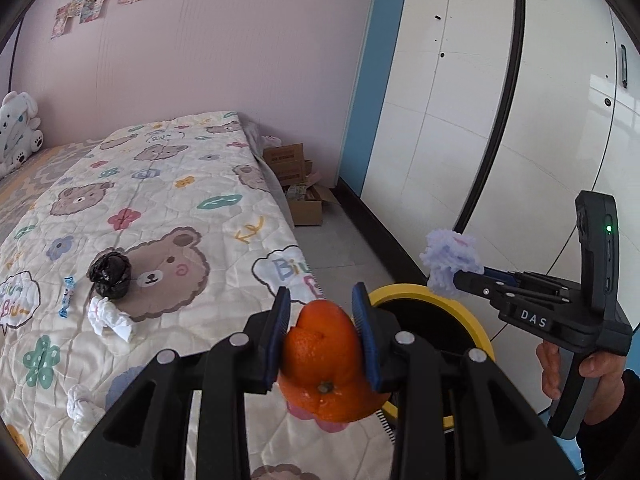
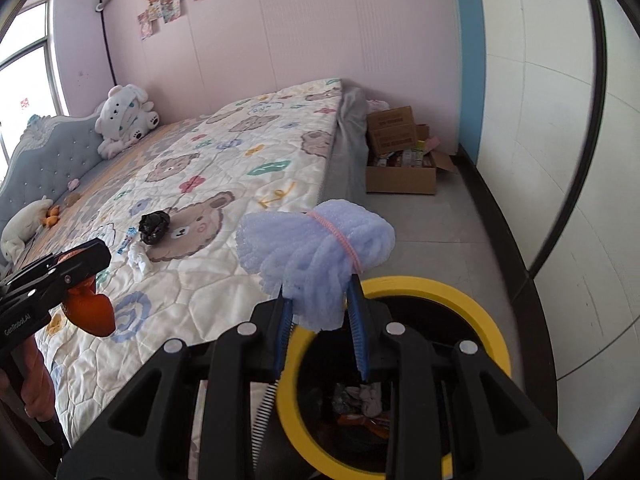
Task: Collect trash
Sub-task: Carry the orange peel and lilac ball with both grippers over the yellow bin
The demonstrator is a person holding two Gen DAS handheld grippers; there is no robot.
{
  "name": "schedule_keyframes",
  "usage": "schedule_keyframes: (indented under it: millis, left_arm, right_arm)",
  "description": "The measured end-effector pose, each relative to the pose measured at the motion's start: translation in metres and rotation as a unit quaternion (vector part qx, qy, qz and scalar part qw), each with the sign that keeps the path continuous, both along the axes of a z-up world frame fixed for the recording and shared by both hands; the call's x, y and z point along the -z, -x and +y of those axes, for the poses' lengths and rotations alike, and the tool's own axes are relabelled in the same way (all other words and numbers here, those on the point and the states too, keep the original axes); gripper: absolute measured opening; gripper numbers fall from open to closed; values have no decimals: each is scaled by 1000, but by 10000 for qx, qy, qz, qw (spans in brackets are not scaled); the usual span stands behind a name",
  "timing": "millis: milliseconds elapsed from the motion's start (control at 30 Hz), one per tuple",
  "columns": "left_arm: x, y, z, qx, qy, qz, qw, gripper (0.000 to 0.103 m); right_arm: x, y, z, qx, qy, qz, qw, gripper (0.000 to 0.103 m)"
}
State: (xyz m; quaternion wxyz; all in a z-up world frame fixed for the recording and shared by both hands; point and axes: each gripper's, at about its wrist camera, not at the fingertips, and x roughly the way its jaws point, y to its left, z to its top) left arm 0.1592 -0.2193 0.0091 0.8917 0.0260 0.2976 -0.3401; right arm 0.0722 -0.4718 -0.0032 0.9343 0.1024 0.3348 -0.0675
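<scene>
My left gripper [image 1: 321,300] is shut on an orange peel [image 1: 328,364] and holds it over the bed's edge, beside the yellow-rimmed trash bin [image 1: 472,320]. My right gripper [image 2: 318,296] is shut on a pale purple foam net [image 2: 312,248] tied with a pink band, held above the bin's rim [image 2: 480,320]; trash lies inside the bin. On the bear-print quilt [image 1: 168,184] lie a crumpled black bag [image 1: 110,274], a white tissue wad [image 1: 110,318], a blue-white wrapper [image 1: 67,296] and another white wad [image 1: 82,402]. The right gripper also shows in the left wrist view [image 1: 456,276], the left gripper in the right wrist view [image 2: 102,258].
The bed fills the left side, with a white plush toy [image 2: 124,116] at the headboard. Open cardboard boxes [image 2: 400,160] stand on the floor past the bed's foot. A white wardrobe [image 1: 500,100] runs along the right. Grey floor lies between bed and wardrobe.
</scene>
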Motion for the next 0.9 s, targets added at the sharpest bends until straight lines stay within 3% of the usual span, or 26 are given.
schedule_keyframes:
  millis: [467, 900]
  left_arm:
    - [23, 2, -80, 519, -223, 252, 9981, 31]
    - [52, -6, -114, 595, -243, 616, 9960, 31]
  right_arm:
    - [27, 25, -48, 448, -208, 226, 9985, 26]
    - [51, 20, -69, 668, -464, 488, 9955, 27]
